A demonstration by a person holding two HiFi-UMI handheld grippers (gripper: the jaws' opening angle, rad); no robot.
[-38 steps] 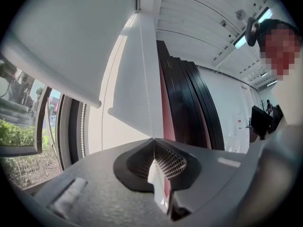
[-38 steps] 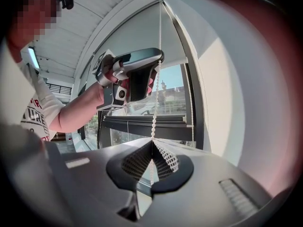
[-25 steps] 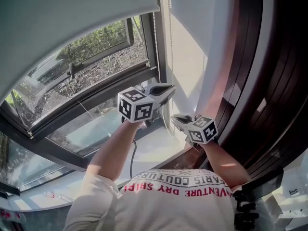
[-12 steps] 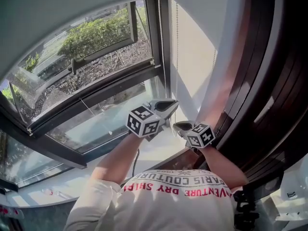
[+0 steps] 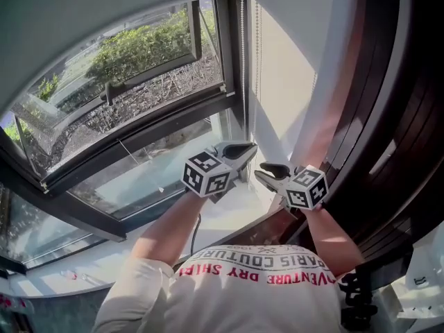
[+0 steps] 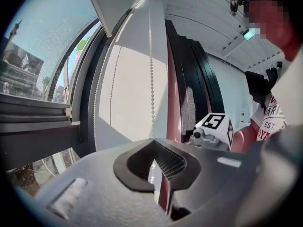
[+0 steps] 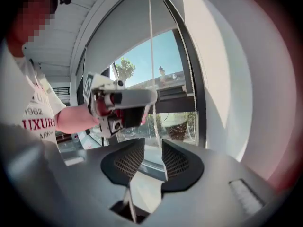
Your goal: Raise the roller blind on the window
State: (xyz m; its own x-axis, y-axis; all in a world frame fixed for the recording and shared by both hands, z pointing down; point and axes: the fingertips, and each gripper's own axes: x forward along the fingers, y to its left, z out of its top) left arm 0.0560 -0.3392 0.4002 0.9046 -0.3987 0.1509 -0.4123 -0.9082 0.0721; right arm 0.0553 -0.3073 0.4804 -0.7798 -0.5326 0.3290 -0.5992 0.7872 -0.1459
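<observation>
Compared with the earlier frames, the left gripper (image 5: 244,148) is found lower along the chain (image 6: 152,79), and the lower edge of the blind (image 5: 83,12) is seen a little higher against the window (image 5: 149,120). The right gripper (image 5: 265,173) is shifted slightly up and to the right, and its jaws have just been opening. The left gripper's jaws are pressed together on the chain, which is seen in the left gripper view to run straight down from above into the closed pads. The right gripper's jaws are held well apart. A strand of the chain passes down between them, but it is not pressed by either pad, so nothing is held there. The two grippers are kept just beside each other, near the right side of the window, with the left one slightly higher. The blind is already raised a good way: in the head view only its lower part is seen at the top of the picture, and much of the window is uncovered. In the right gripper view, however, the upper part of the window is still covered. The task is therefore judged to be well advanced but not finished. Probably the chain must be taken again higher up by the open right gripper and pulled down further.
</observation>
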